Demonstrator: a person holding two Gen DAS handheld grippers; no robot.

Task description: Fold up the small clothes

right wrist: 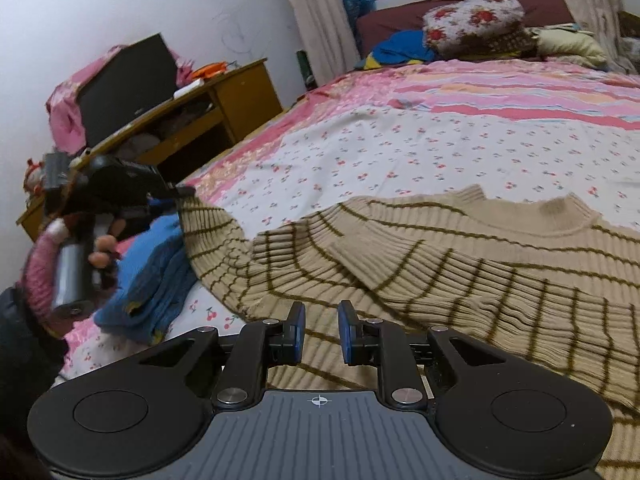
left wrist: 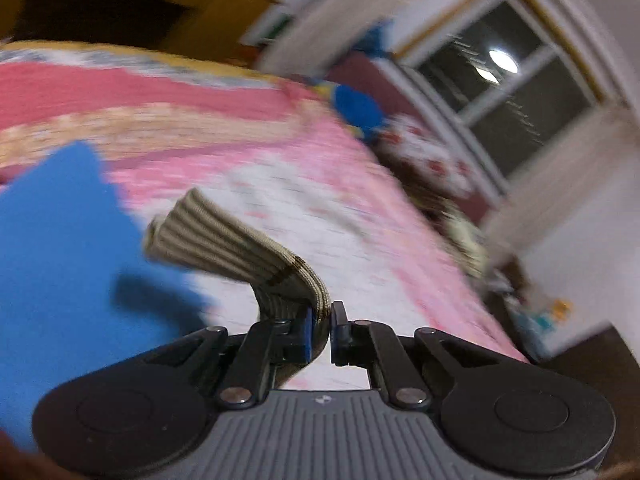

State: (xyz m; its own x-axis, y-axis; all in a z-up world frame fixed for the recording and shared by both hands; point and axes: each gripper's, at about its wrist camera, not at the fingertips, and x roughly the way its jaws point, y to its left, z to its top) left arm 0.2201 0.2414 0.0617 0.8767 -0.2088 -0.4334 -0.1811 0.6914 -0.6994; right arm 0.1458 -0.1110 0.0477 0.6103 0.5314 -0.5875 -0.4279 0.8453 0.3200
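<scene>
**A:** Item nearest the right wrist lens?

**B:** The right gripper (right wrist: 321,334), listed as standing a little apart and empty: a gap is seen between its blue pads (right wrist: 297,330), nothing is pinched. It hangs over the lower body of the striped sweater (right wrist: 460,264), which lies directly under and ahead of it.

**A:** The sweater's lie?

**B:** It is spread flat on the bedspread (right wrist: 400,140), collar (right wrist: 560,216) at the far side, hem towards the lens. Its long axis is judged to run away from the right gripper. One sleeve is already laid across the chest; the other sleeve (right wrist: 208,224) is drawn out and up to the picture's left.

**A:** By what?

**B:** By the left gripper (right wrist: 176,196), held in a hand (right wrist: 102,250). In the left wrist view its jaws are clamped on the sleeve cuff (left wrist: 224,240), the ribbed end sticking out past the pads.

**A:** So which tool is nearer the part to be folded?

**B:** The left; the cuff is already held. The sleeve would have to be carried rightwards across the body.

**A:** Further out?

**B:** A blue garment (right wrist: 152,280) beside the sleeve; pillows (right wrist: 476,20) at the headboard.
</scene>
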